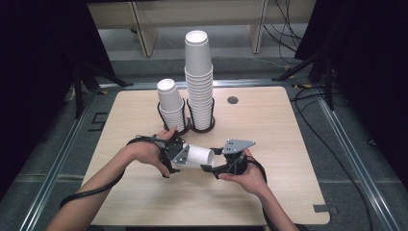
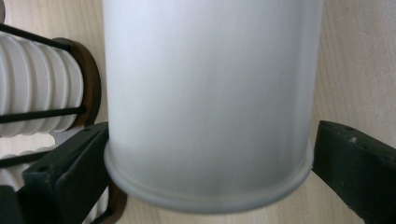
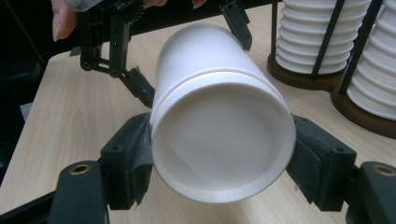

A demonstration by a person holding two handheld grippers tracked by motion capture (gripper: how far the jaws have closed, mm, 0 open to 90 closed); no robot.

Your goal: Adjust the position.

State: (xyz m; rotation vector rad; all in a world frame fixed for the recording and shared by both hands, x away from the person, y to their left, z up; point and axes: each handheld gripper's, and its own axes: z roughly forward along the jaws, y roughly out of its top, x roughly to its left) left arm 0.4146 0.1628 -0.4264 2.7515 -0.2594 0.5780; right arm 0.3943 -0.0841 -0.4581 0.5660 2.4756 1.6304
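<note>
1. Nearest the person, the right gripper (image 1: pixel 208 167) has its fingers (image 3: pixel 128 161) clamped on the closed-base end of a white paper cup (image 1: pixel 198 156); in the right gripper view both pads press the cup's sides just behind its recessed bottom.

2. The cup lies on its side, raised a little off the light wooden tabletop (image 1: pixel 269 125), with its long axis running across the table from one hand to the other: base toward the right gripper, rolled rim toward the left.

3. The left gripper (image 1: pixel 175 156) sits at the rim end with its fingers (image 2: pixel 70 168) spread wide. In the left gripper view the rolled rim lies between them; the left one looks to be at or just off the rim, the right one stands clear, so this hand holds nothing.

4. Since only the right hand carries the cup, the next move likely turns on that hand: the cup's axis is level, while the stacks stand upright, so it would have to be tipped to go onto one.

5. Farther back stands a dark wire-and-wood double cup holder (image 1: pixel 192 129) with a short stack of white paper cups (image 1: pixel 171 103) on the left, nearer the left gripper, and a tall stack of white paper cups (image 1: pixel 199 79) to its right.
</note>
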